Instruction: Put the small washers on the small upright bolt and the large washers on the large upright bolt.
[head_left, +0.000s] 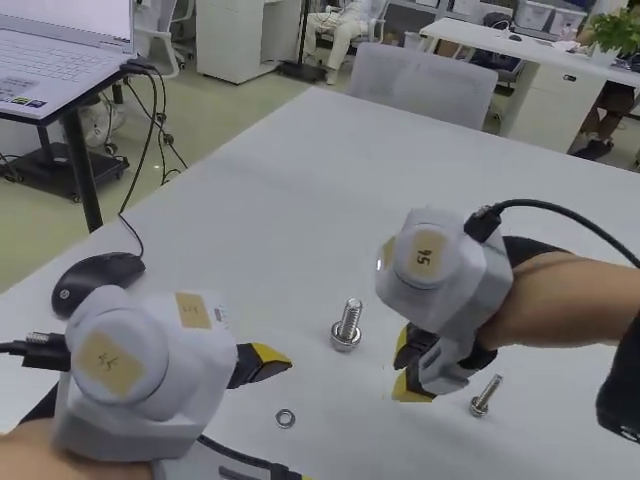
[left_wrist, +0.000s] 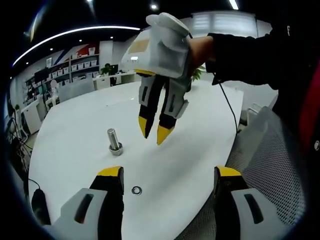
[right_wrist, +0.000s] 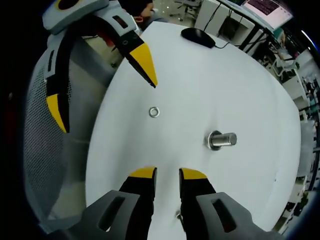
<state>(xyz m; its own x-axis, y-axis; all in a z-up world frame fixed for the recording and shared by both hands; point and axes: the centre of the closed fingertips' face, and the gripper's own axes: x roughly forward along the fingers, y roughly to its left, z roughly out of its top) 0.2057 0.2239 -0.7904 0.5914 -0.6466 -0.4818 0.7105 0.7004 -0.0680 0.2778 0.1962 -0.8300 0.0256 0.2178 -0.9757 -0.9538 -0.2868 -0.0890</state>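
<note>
Progress seems slight: small silver washer (head_left: 285, 417) loose by near edge of white tabletop (head_left: 300, 200); left tongs (left_wrist: 169, 172) gape empty, right tongs (right_wrist: 167, 173) barely parted, empty

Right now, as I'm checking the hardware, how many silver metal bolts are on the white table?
2. A large silver bolt stands upright on the white table; a small silver bolt sits beside the right gripper. Others may hide behind the grippers.

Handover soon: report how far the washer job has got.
Done: nothing certain; the large bolt may have a washer at its base. In hand: nothing; the left gripper and right gripper are empty. Left: a loose washer on the table; the small bolt looks bare.
</note>
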